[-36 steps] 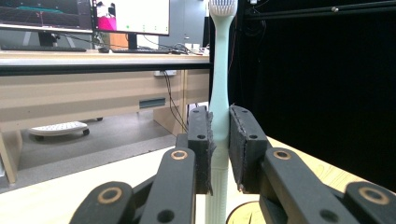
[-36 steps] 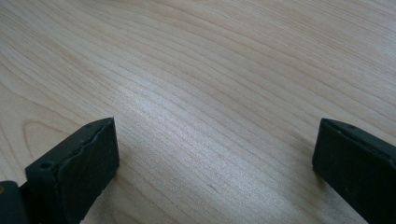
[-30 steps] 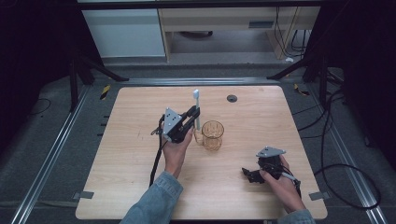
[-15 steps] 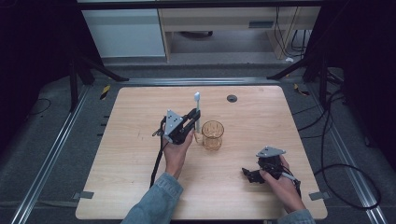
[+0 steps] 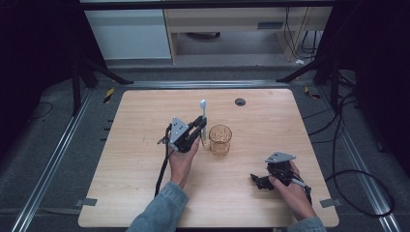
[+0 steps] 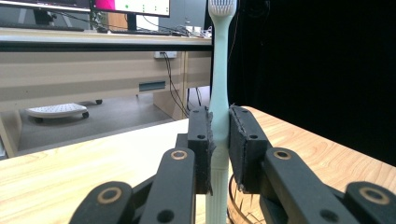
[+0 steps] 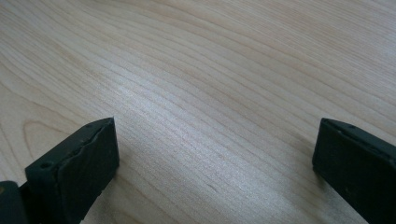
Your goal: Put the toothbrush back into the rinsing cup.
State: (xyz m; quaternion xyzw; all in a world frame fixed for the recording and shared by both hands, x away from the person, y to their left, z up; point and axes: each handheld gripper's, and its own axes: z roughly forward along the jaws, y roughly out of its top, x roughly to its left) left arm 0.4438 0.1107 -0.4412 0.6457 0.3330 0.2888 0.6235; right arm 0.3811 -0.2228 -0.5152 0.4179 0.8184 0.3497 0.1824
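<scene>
A pale green toothbrush [image 6: 218, 88] stands upright between the jaws of my left gripper [image 6: 219, 140], which is shut on its handle, bristle head at the top. In the high view the left gripper [image 5: 199, 126] holds the toothbrush [image 5: 203, 113] just left of an amber glass cup [image 5: 220, 140] near the table's middle. My right gripper [image 5: 258, 180] rests low on the wooden table [image 5: 290, 125] at the front right, its jaws wide open with bare wood between them [image 7: 215, 154].
A small dark round hole cover [image 5: 240, 102] sits near the table's far edge. Metal rails run along both sides of the table, and black cables lie on the floor to the right. Cabinets stand beyond the far edge.
The left gripper with the toothbrush has shifted very slightly; the right gripper has stayed put.
</scene>
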